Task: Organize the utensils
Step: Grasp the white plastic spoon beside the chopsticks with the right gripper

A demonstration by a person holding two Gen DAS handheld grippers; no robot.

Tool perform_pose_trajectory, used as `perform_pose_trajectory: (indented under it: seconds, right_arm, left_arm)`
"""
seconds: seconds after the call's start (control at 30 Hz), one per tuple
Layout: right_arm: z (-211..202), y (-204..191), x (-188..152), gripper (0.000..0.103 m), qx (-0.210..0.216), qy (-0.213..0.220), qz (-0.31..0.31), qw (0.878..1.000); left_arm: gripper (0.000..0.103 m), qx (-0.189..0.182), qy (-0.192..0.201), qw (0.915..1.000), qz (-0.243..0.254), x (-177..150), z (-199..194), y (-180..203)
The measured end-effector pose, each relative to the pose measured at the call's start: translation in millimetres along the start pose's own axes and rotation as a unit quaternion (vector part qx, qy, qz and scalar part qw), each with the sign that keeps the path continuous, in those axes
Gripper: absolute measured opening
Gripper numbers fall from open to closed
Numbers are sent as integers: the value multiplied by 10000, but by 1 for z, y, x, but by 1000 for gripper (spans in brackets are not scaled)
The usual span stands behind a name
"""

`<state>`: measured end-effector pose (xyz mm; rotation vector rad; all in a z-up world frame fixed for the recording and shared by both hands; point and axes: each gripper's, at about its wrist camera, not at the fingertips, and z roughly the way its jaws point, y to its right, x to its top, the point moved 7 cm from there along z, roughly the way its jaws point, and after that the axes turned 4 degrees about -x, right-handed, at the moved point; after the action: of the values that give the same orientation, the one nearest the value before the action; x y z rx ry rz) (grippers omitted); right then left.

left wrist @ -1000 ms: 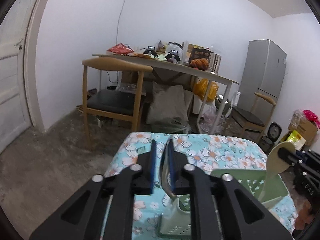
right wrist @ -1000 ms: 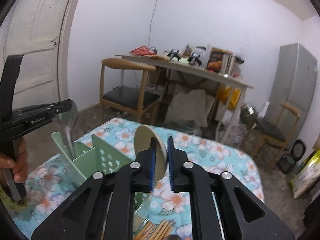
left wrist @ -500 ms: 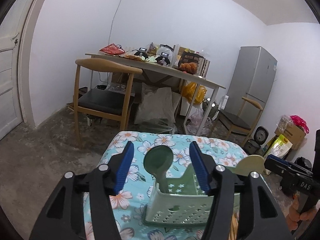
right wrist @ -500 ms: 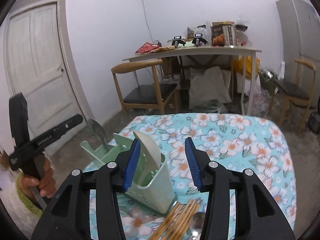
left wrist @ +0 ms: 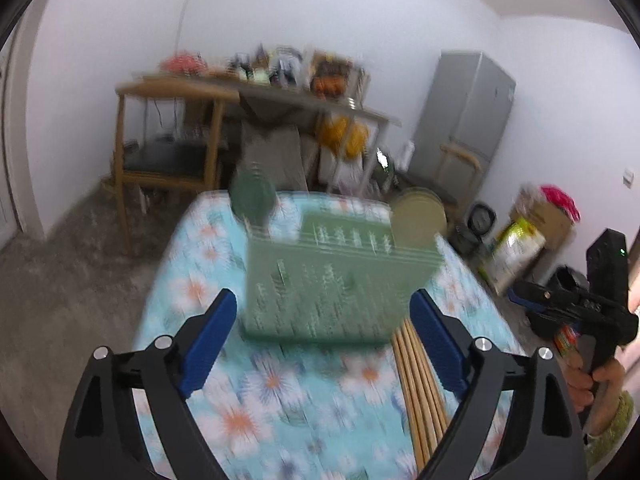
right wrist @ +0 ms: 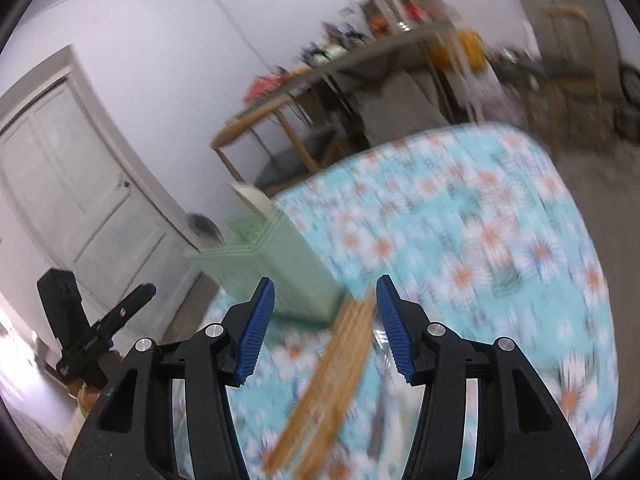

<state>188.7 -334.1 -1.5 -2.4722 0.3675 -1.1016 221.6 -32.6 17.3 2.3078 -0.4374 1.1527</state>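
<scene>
A green utensil basket (left wrist: 332,280) stands on the floral tablecloth (left wrist: 280,392). A dark green spoon (left wrist: 254,200) stands in its left end and a cream spoon (left wrist: 418,216) in its right end. Wooden chopsticks (left wrist: 420,384) lie on the cloth just right of the basket. My left gripper (left wrist: 320,332) is open and empty, pulled back in front of the basket. My right gripper (right wrist: 324,320) is open and empty above the chopsticks (right wrist: 332,376), with the basket (right wrist: 276,264) to its left. Both views are blurred.
Metal utensils (right wrist: 384,392) lie beside the chopsticks, too blurred to tell apart. Behind the table are a wooden chair (left wrist: 168,148), a cluttered desk (left wrist: 260,88), a fridge (left wrist: 464,112) and bags (left wrist: 520,240) on the floor. A white door (right wrist: 80,184) is on the left.
Both grippers went from shut on their spoons to open, leaving the spoons standing in the basket. Both have since pulled back and tilted down towards the table.
</scene>
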Motion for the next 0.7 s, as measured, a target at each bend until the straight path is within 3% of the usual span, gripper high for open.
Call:
perform_pose_trajectory:
  seconds: [0.2, 0.4, 0.57, 0.7]
  right_arm:
    - [17, 37, -56, 53, -267, -711, 599, 9953]
    - [47, 59, -77, 46, -641, -1151, 1010, 9861]
    - [55, 64, -76, 33, -695, -1155, 1108, 9847]
    - [55, 68, -79, 13, -618, -1186, 1274, 9828]
  left_arm:
    - [88, 50, -1022, 9946, -162, -67, 27, 11]
    - [94, 131, -1996, 9778, -619, -122, 56, 8]
    - [97, 228, -2020, 9777, -520, -129, 59, 10]
    - [97, 252, -2057, 9773, -445, -129, 60, 13]
